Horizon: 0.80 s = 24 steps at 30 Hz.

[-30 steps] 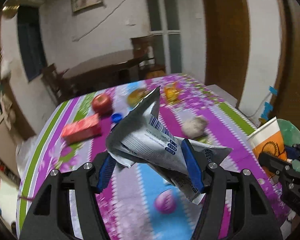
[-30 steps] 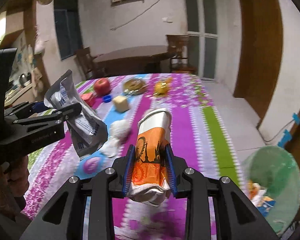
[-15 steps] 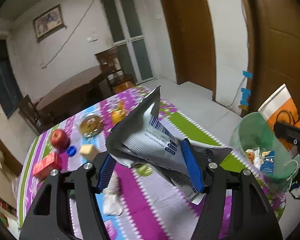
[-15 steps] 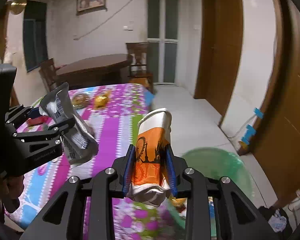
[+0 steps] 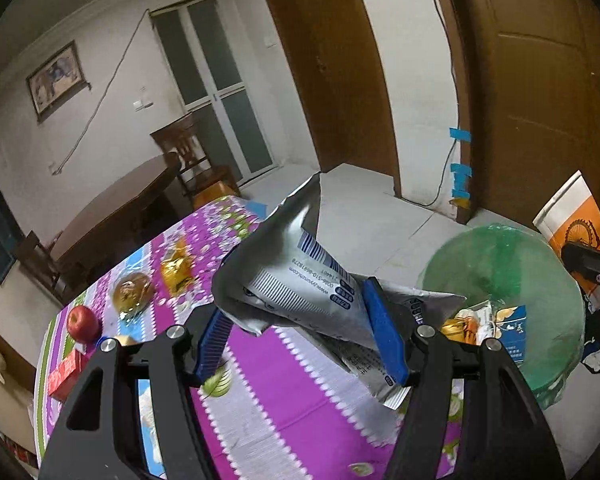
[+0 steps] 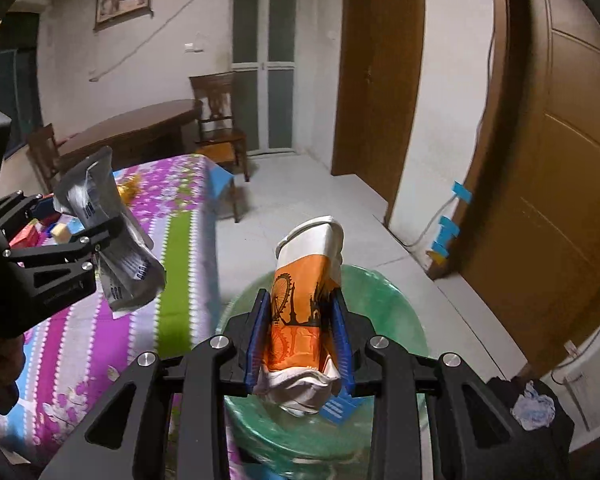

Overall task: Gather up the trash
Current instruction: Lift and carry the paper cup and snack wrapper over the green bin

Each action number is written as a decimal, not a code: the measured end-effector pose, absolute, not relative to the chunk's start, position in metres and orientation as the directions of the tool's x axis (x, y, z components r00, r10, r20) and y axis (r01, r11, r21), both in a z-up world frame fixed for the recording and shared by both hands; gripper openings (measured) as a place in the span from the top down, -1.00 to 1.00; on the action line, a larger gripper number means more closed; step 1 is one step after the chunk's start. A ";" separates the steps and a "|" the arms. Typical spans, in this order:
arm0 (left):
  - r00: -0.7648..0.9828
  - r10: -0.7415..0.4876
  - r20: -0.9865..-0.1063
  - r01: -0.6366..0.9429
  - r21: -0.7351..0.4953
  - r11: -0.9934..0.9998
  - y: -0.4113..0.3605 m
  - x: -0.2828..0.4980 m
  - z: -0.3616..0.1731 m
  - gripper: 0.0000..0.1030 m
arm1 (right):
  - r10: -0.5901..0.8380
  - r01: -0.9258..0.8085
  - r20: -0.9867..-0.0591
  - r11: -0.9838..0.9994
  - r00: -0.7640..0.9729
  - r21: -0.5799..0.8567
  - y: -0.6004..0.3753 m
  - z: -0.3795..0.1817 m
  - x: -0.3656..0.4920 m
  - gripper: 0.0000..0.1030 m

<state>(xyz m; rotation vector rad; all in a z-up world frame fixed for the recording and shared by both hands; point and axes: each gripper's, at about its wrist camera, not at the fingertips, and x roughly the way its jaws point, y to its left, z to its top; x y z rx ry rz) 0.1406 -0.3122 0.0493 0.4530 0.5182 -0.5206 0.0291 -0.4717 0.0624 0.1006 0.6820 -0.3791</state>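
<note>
My left gripper is shut on a crumpled silver snack wrapper and holds it above the table's right edge, left of the bin. The wrapper also shows in the right wrist view. My right gripper is shut on a squashed orange-and-white paper cup and holds it directly over the green-lined trash bin. The cup and the bin also show in the left wrist view; the bin holds some trash.
The table with a purple flowered cloth carries a red apple, a red box, a wrapped bun and a yellow packet. A brown door stands right of the bin. A dark table and chair stand behind.
Both grippers have swung right, away from the table's middle toward the bin. The cup is now over the bin and the wrapper is beside it. Both grips are unchanged.
</note>
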 end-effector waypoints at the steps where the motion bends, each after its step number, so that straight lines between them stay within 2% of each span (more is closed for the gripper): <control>1: 0.743 -0.351 -0.570 0.574 0.272 0.772 -0.316 0.140 0.048 -0.18 | -0.314 0.380 -0.635 0.924 0.705 -0.036 -0.475 0.060 0.028 0.38; 16: 0.691 -0.393 -0.606 0.657 0.301 0.692 -0.374 0.136 0.026 -0.18 | -0.383 0.478 -0.696 0.876 0.607 -0.065 -0.513 0.044 0.017 0.38; 24: 0.612 -0.440 -0.657 0.738 0.275 0.616 -0.401 0.130 0.015 -0.18 | -0.322 0.492 -0.757 0.871 0.569 -0.001 -0.525 0.031 0.018 0.38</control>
